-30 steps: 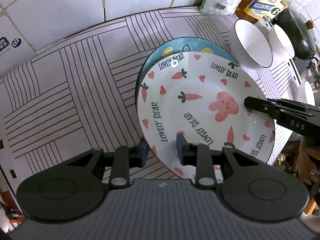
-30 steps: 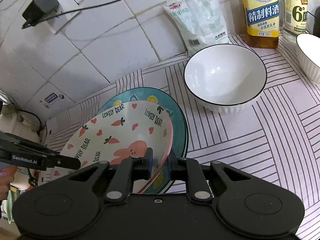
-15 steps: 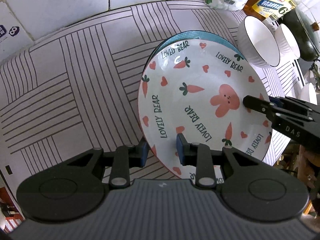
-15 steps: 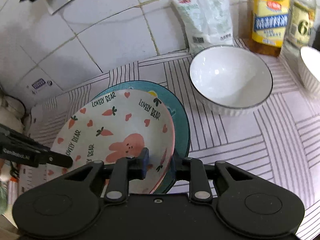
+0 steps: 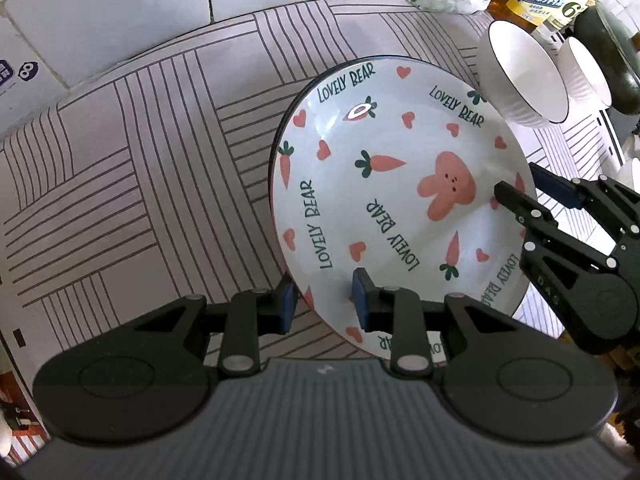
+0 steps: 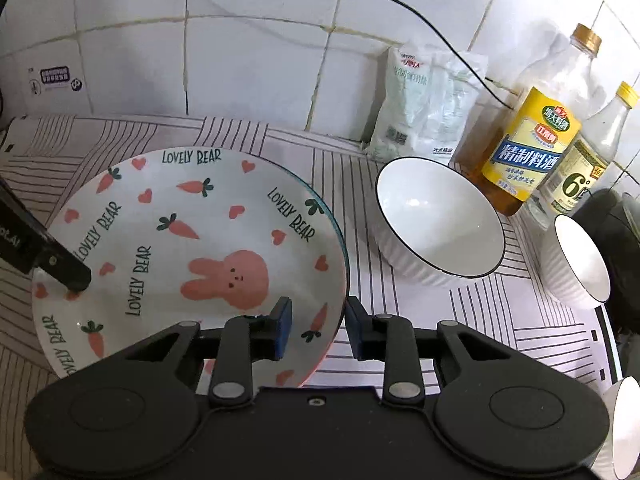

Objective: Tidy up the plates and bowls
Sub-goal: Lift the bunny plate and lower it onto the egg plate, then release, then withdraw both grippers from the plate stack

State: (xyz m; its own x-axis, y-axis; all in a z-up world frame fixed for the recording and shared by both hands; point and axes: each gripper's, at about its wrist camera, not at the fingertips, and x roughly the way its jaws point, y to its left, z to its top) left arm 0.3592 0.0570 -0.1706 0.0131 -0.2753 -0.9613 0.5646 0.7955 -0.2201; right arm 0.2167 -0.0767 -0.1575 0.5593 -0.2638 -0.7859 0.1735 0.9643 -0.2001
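Note:
A white plate with a pink rabbit, carrots and "LOVELY BEAR" lettering (image 5: 400, 184) (image 6: 192, 248) lies on a teal plate whose rim just shows (image 6: 334, 224). My left gripper (image 5: 322, 300) straddles the rabbit plate's near rim with its jaws apart. My right gripper (image 6: 316, 330) straddles the opposite rim, jaws also apart; it shows in the left wrist view (image 5: 536, 196). A large white bowl with a dark rim (image 6: 438, 228) (image 5: 524, 76) stands to the right of the plates. A smaller white bowl (image 6: 580, 264) stands beyond it.
A striped mat (image 5: 140, 152) covers the counter against a white tiled wall. A white bag (image 6: 424, 104), a yellow-labelled bottle (image 6: 528, 148) and a clear bottle (image 6: 588, 168) stand at the back. A dark pot (image 5: 608, 52) sits far right. Another white bowl's edge (image 6: 624, 428) shows at lower right.
The rabbit plate has come down from a tilt onto the teal plate, now almost covering it. Both grippers' jaws have widened around its rim.

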